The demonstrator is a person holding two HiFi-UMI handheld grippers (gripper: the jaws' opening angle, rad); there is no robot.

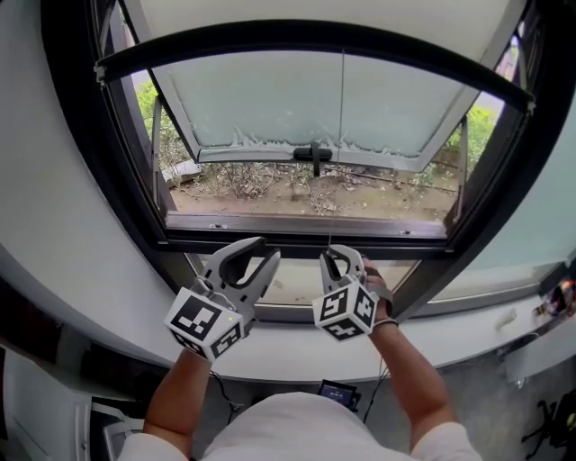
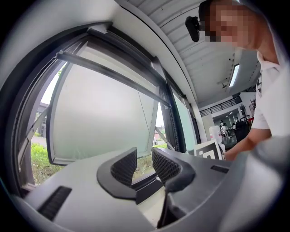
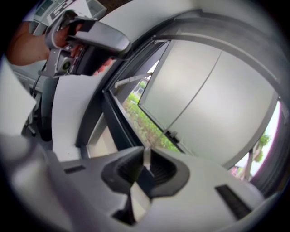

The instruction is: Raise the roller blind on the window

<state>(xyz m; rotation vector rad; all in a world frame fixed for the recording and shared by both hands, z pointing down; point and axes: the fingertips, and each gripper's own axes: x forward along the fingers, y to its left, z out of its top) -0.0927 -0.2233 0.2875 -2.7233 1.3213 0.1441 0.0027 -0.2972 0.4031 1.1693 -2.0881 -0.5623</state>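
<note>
the blind (image 1: 315, 9) is up near the top edge of the window, a pale sheet above its dark bottom rail (image 1: 315, 39), which runs across the whole opening. below the rail the frosted sash (image 1: 261, 99) is tilted outward, with a black handle (image 1: 313, 155) at the middle of its lower edge and dry ground with weeds (image 1: 270, 185) beyond. a thin cord (image 1: 342, 99) hangs from the rail down the middle of the opening toward the lower frame.

both grippers are held side by side over the white sill (image 1: 99, 302), just inside the lower edge of the frame. the right gripper (image 1: 343, 258) points at the frame, its fingers (image 3: 124, 170) clenched on a narrow white strip that stands upright between them; it looks like the lower end of the cord, though the view is too soft to be sure. the left gripper (image 1: 267, 249) is just beside it, nearer the left corner, fingers (image 2: 123, 167) released and apart with only the window showing in the gap, touching nothing.
</note>
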